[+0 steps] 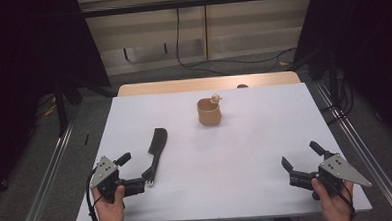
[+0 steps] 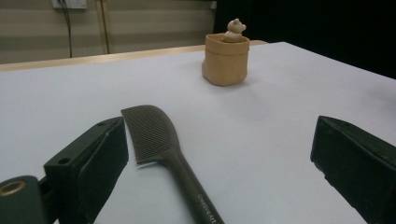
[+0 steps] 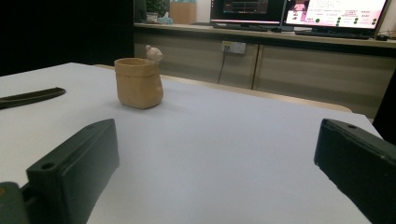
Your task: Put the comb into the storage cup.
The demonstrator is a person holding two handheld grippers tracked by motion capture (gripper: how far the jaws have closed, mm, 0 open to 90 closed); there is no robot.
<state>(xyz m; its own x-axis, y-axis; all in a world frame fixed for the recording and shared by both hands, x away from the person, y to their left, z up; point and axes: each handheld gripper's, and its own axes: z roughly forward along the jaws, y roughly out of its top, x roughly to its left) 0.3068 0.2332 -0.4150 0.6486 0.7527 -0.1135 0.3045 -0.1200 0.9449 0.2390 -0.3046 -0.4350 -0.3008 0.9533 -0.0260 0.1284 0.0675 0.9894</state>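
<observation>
White matte table (image 1: 211, 155) with a wood edge at the far side, grey carpet floor and dark curtains around; monitors (image 3: 299, 11) on a counter behind, seen from the right gripper view. Left gripper (image 1: 135, 168) low at the near left corner, held in a hand (image 1: 109, 208) coming in from the bottom edge, grey three-cornered plate on top, jaws spread wide and holding nothing. Black plastic comb (image 1: 156, 149) lies flat just beside it, handle end between the open jaws in the left gripper view (image 2: 161, 140), not gripped; fine ribbed teeth on a curved blade, slim rounded handle with small pale lettering. Right gripper (image 1: 301, 153) at the near right corner, in the other hand (image 1: 333, 202), jaws also wide apart, empty, pointing toward the table middle. Tan pot (image 1: 209, 111) stands upright far centre, well apart from both grippers; soft sack-like shape, rough matte surface, small pale bear-like figure (image 1: 215, 97) on its rim.
</observation>
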